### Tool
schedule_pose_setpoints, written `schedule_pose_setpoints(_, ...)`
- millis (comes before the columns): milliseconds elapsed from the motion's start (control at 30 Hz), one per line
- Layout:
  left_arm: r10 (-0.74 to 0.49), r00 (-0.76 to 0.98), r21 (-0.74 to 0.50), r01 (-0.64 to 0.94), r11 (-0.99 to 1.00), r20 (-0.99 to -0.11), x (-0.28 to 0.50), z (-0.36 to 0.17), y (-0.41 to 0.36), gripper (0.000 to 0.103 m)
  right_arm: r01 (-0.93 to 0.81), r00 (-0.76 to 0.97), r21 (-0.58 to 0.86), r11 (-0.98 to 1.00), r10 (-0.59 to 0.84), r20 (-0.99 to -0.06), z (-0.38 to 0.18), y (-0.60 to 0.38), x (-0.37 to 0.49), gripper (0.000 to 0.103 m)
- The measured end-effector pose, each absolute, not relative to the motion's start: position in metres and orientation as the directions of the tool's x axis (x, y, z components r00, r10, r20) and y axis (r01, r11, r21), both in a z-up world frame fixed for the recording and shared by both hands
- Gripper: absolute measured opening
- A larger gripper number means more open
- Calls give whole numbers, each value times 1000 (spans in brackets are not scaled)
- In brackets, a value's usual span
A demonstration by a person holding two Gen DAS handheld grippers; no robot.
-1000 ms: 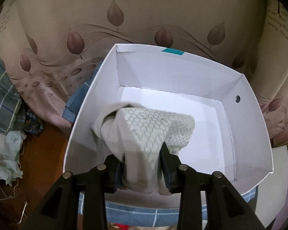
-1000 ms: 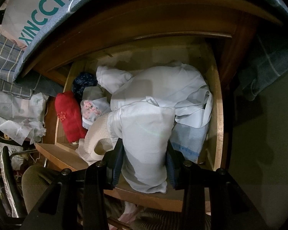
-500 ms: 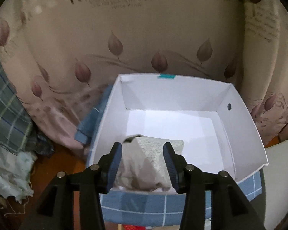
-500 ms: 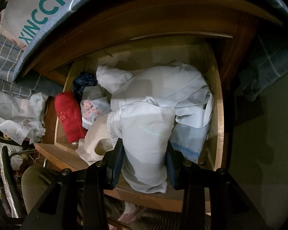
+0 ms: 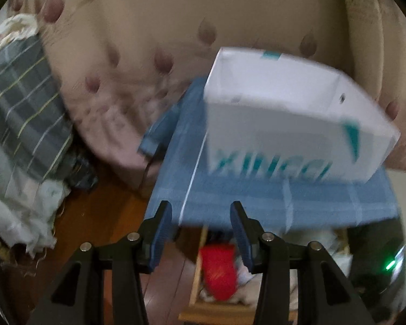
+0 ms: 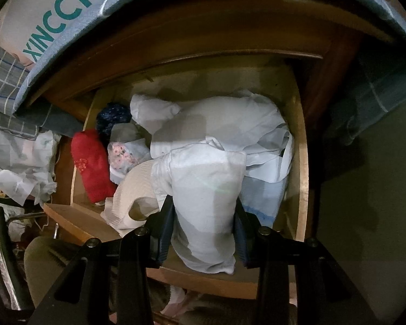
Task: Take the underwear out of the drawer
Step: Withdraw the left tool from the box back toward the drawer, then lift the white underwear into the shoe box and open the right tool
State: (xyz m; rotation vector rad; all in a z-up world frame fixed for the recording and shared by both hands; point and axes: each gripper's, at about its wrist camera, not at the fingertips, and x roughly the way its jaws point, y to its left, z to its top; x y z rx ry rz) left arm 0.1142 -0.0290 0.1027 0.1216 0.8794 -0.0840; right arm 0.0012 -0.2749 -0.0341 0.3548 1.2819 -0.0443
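Right wrist view: pale white folded underwear [image 6: 205, 205] clamped between the right gripper [image 6: 204, 227] pads, hanging over the front rim of the open wooden drawer [image 6: 301, 162]. Drawer crowded: heap of white garments [image 6: 224, 124] behind, red fuzzy bundle [image 6: 90, 162] and dark blue speckled roll [image 6: 112, 115] along the left wall, floral-print piece [image 6: 121, 157] between. Little free room inside; open space only above the front edge. Left wrist view, blurred: left gripper [image 5: 201, 233] fingers moderately apart, empty, touching nothing. Above them, white cardboard shoebox with teal lettering [image 5: 284, 124] on blue checked cloth [image 5: 257, 200], box edge well apart from the fingertips.
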Motion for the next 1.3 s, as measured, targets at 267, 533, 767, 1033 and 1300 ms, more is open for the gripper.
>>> schedule_pose_setpoints(267,-2,549,26,43,999,-836,79,23,2,46,222,332,207,953,126,-935,-26,-274,-1,37)
schedule_pose_setpoints(533,-56,518,-49,26,998,-854,64,-10,15,46,234,378,239,942,138,-916,-18,-281,-6,37)
schedule_pose_setpoints(767,-148,484,-181,-22,983,-863,71,-22,34,51,228,381,241,943,141,-914,-7,-279,-1,37)
schedule_pose_setpoints(1033,-127,491,-150,-8,989,-862,69,-22,27,52,187,418,263,947,165,-893,34,-274,0,37)
schedule_pose_setpoints(1300,-118,492,-138,-5,990,-863,69,-21,26,52,119,487,263,957,175,-855,93,-269,4,37)
